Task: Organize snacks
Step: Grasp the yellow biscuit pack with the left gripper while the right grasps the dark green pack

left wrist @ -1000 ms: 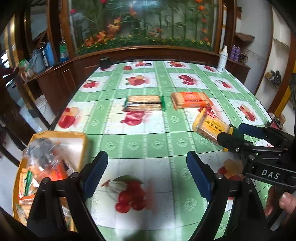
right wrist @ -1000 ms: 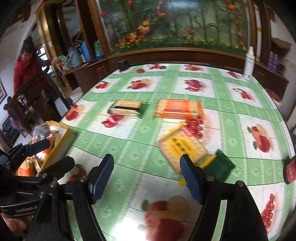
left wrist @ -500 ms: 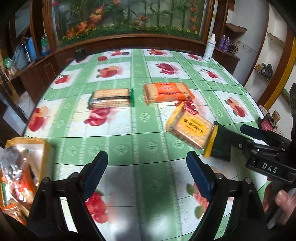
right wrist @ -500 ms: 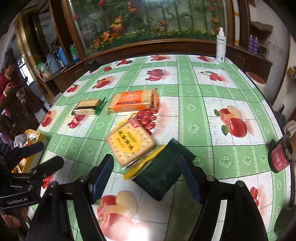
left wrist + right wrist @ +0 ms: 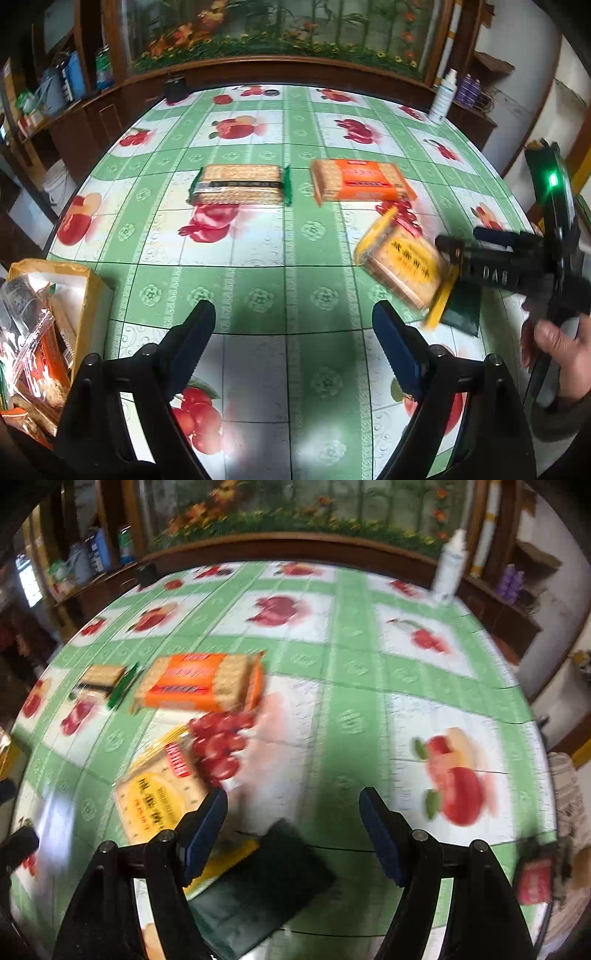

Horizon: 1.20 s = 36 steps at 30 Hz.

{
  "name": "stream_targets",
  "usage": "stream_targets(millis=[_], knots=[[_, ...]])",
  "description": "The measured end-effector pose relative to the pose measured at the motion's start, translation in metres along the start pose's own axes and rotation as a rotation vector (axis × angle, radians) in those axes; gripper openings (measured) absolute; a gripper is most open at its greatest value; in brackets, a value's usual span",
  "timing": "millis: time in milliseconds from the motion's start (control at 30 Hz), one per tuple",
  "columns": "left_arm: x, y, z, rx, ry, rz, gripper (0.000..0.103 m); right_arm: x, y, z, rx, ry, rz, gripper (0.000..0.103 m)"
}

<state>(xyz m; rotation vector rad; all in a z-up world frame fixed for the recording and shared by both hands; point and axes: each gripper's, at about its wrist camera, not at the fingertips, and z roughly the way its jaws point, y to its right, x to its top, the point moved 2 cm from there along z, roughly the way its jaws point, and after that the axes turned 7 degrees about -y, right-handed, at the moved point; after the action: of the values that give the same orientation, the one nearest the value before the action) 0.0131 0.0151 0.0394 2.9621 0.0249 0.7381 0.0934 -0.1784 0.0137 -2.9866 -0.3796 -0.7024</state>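
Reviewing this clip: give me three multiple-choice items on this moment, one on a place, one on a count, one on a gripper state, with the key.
1. Where is the yellow box of snacks?
A. at the table's near left edge
B. by the white bottle
C. in the middle of the table

2. How many cracker packs lie on the tablecloth?
A. one
B. three
C. five

3. How is the left gripper?
A. shut on a pack
B. open and holding nothing
C. out of view

Key: 1 A, it sits lower left in the left wrist view. 2 B, green-ended pack, orange pack, yellow pack. 3 B, fingers wide apart over bare cloth.
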Motion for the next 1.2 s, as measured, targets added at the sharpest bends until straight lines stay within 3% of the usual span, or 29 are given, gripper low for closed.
stream_targets(millis=[200, 367, 567, 800, 833, 867, 933, 1100, 1200], knots=[[0.008, 0.003, 0.007, -0.035, -0.022, -0.032, 0.087, -0.017, -0.036, -0.008, 0.091, -0.011, -0.096, 0.074], [0.013, 0.026, 0.016, -0.082, -0.056, -0.001, 0.087, -0.027, -0.016, -0.035, 0.101, 0.057, 0.010, 0.074], [0.018, 0.048, 0.032, -0.122, -0.101, 0.006, 0.087, -0.044, 0.016, -0.046, 0.150, 0.076, 0.157, 0.078], [0.022, 0.062, 0.051, -0.105, -0.123, 0.035, 0.086, -0.056, 0.031, -0.042, 0.157, 0.057, 0.220, 0.078], [0.021, 0.060, 0.053, -0.108, -0.125, 0.036, 0.082, -0.056, 0.030, -0.043, 0.160, 0.059, 0.220, 0.078], [0.021, 0.058, 0.054, -0.094, -0.127, 0.041, 0.069, -0.056, 0.028, -0.045, 0.167, 0.061, 0.217, 0.078], [0.021, 0.053, 0.055, -0.119, -0.122, 0.044, 0.069, -0.058, 0.024, -0.047, 0.165, 0.058, 0.207, 0.078], [0.017, 0.043, 0.051, -0.095, -0.104, 0.053, 0.069, -0.061, 0.009, -0.036, 0.165, 0.005, 0.207, 0.078], [0.013, 0.032, 0.046, -0.098, -0.096, 0.034, 0.069, -0.058, 0.000, -0.024, 0.082, -0.033, 0.190, 0.078]])
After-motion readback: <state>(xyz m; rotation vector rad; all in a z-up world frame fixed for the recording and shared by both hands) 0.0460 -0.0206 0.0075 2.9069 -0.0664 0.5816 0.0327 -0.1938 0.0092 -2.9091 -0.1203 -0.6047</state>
